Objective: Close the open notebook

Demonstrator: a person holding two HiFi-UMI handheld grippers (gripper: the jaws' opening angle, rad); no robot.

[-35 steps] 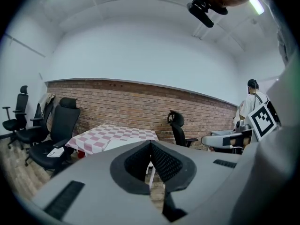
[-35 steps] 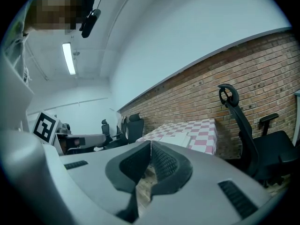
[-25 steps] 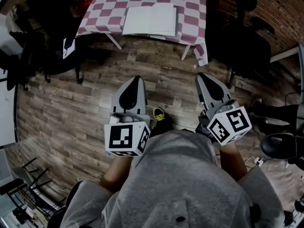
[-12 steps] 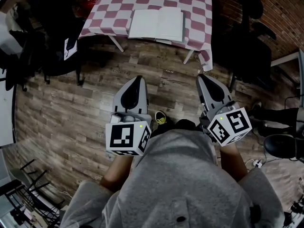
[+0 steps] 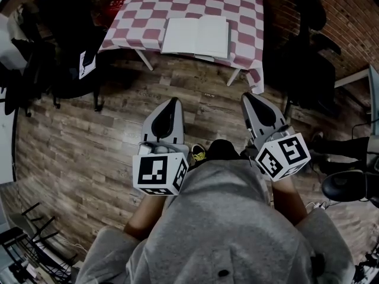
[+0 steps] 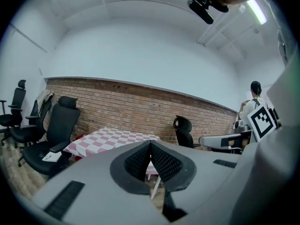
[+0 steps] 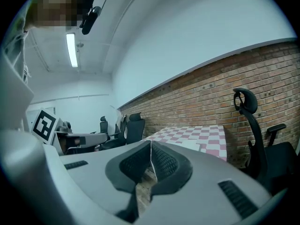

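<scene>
1. Not begun, judging by the notebook point(image 5: 196, 37): lying open and flat, both white pages up, at the top centre of the head view, on the checked table point(image 5: 244, 5) and close to its nearer edge.
2. Visible too at the middle right of the right gripper view, as a pale slab on the checked cloth beyond the jaw tips.
3. Left gripper point(image 5: 172, 101): pressed together, closed to a thin line in the left gripper view, pinching nothing. Held at lower centre-left of the head view, over the wooden floor point(image 5: 89, 141), well apart from the table.
4. Right gripper point(image 5: 245, 96): likewise pressed together and empty in the right gripper view. Held at centre-right of the head view, also over bare floor, well apart from the notebook.
5. Touching nothing with either tool; aimed roughly toward the table, one to each side of the notebook's position in the frame.
6. Left to do, as a judgement only: all of it.
   - Close the gap to the table.
   - Catch the outer edge of one half of the book.
   - Swing that half over the spine onto the other.
   - Press down so the cover lies shut.
7. Worth minding on the way in: a dark office chair point(image 5: 314, 58) at the upper right, just beside the table's right edge.
</scene>
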